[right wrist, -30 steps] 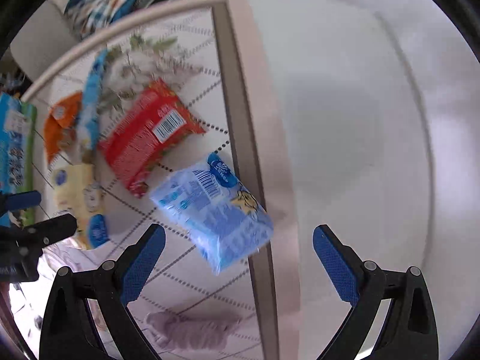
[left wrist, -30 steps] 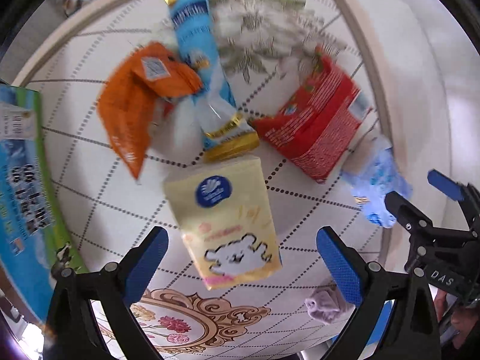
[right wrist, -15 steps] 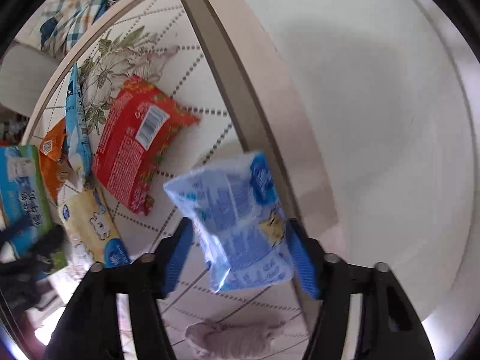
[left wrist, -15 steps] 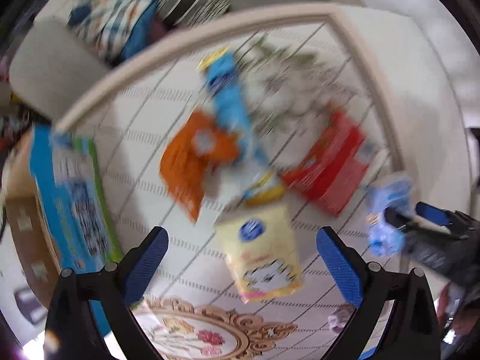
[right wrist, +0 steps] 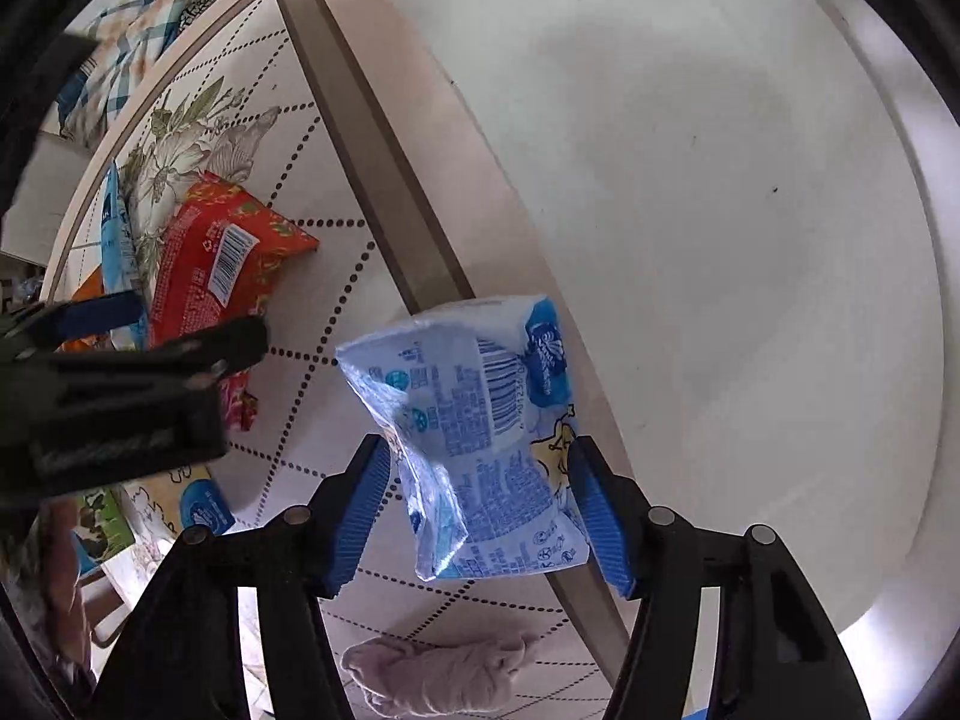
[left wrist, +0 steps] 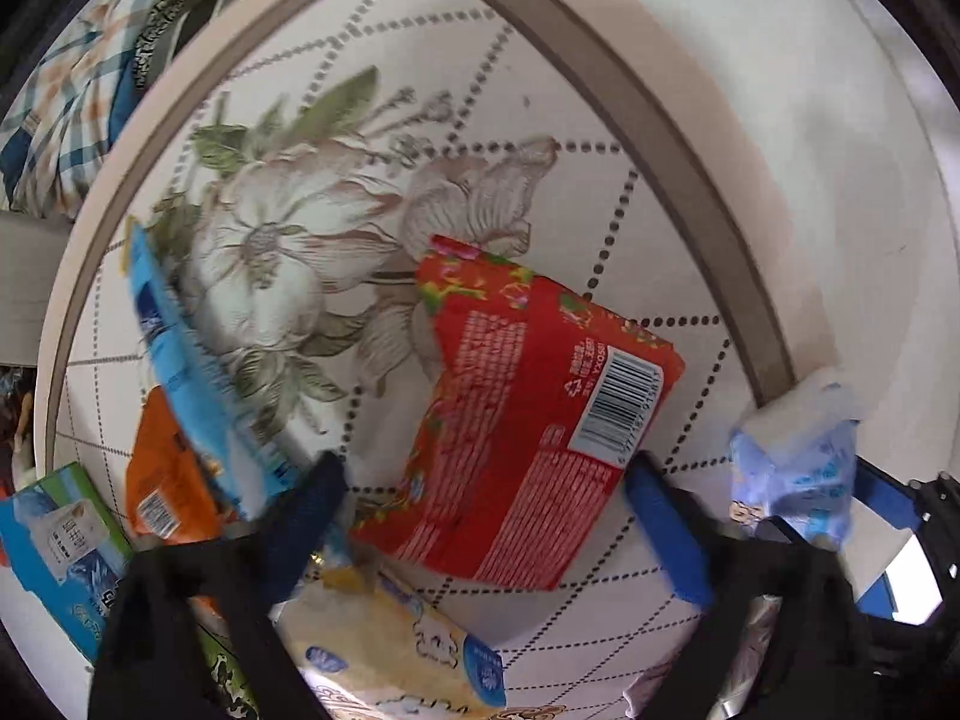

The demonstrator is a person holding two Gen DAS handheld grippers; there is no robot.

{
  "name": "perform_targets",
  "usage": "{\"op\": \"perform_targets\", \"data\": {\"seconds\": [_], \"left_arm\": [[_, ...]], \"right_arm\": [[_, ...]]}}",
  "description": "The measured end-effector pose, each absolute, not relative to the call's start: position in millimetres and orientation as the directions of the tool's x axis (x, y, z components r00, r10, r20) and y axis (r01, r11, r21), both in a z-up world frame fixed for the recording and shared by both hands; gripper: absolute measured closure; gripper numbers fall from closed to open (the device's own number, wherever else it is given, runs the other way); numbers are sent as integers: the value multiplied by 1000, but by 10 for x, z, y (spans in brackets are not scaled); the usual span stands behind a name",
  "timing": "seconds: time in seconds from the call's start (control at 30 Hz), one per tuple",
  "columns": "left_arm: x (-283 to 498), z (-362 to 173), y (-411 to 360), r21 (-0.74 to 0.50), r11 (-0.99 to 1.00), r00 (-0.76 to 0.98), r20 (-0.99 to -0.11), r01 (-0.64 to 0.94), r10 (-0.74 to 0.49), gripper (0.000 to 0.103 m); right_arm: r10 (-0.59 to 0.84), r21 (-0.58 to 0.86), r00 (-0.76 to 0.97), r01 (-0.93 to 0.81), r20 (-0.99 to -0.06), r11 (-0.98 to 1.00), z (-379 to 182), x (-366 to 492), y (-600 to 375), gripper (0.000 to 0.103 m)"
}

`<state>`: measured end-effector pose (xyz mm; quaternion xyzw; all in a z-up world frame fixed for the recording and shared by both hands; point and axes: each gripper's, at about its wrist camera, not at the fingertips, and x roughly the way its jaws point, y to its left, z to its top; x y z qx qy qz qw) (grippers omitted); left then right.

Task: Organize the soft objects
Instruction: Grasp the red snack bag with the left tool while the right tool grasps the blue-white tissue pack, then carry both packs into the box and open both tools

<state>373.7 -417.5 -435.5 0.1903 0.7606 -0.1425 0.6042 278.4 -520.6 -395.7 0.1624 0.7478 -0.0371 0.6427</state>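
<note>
My right gripper [right wrist: 480, 510] is shut on a light blue tissue pack [right wrist: 480, 438] and holds it above the mat's right border; the pack also shows in the left wrist view [left wrist: 804, 462]. My left gripper [left wrist: 486, 522] is open, its blue fingers on either side of the near end of a red tissue pack [left wrist: 528, 420], which also shows in the right wrist view [right wrist: 222, 258]. A long blue packet [left wrist: 186, 360], an orange packet [left wrist: 168, 480] and a yellow tissue pack [left wrist: 390, 654] lie to the left and below.
A floral patterned mat [left wrist: 288, 228] with a brown border [left wrist: 660, 156] lies on a white floor [right wrist: 720, 180]. A blue and green box [left wrist: 54, 546] sits at the left. A crumpled pale cloth [right wrist: 444, 678] lies near the bottom. Checked fabric [left wrist: 66, 102] lies beyond the mat.
My right gripper closed on the light blue pack and lifted it off the mat. My left gripper moved from over the yellow pack to around the red pack.
</note>
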Motion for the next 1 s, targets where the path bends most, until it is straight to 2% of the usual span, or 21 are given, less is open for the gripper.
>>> {"op": "perform_targets", "data": {"seconds": [0.07, 0.1, 0.13, 0.2, 0.3, 0.43, 0.7, 1.0], "left_arm": [[3738, -4325, -4214, -2, 889, -190, -977, 458, 95, 33], [3736, -4304, -4227, -2, 886, -184, -979, 463, 93, 44], [3708, -4281, -4270, 0, 886, -176, -980, 464, 92, 49], [3686, -4242, -4325, 16, 883, -162, -981, 469, 104, 53], [3752, -4137, -4306, 13, 891, -157, -983, 455, 94, 57], [3655, -3966, -4143, -40, 918, -164, -986, 396, 28, 58], [3518, -3424, -3692, -118, 945, -96, -991, 305, -93, 58], [3193, -2580, -2419, -203, 966, 6, -979, 158, -206, 58]], "right_arm": [[199, 151, -138, 297, -970, 943, -4021, 2734, -5244, 39], [200, 148, -146, 303, -969, 941, -4052, 2730, -5256, 39], [198, 146, -146, 304, -969, 941, -4099, 2789, -5221, 39], [173, 125, -146, 294, -974, 948, -4113, 2787, -5229, 41], [148, 103, -143, 281, -979, 954, -4138, 2861, -5132, 52], [122, 83, -129, 269, -984, 959, -4032, 2932, -4937, 65], [160, 141, -39, 295, -986, 945, -3534, 2815, -4675, 67], [261, 273, 88, 178, -961, 945, -2667, 2696, -3840, 67]]}}
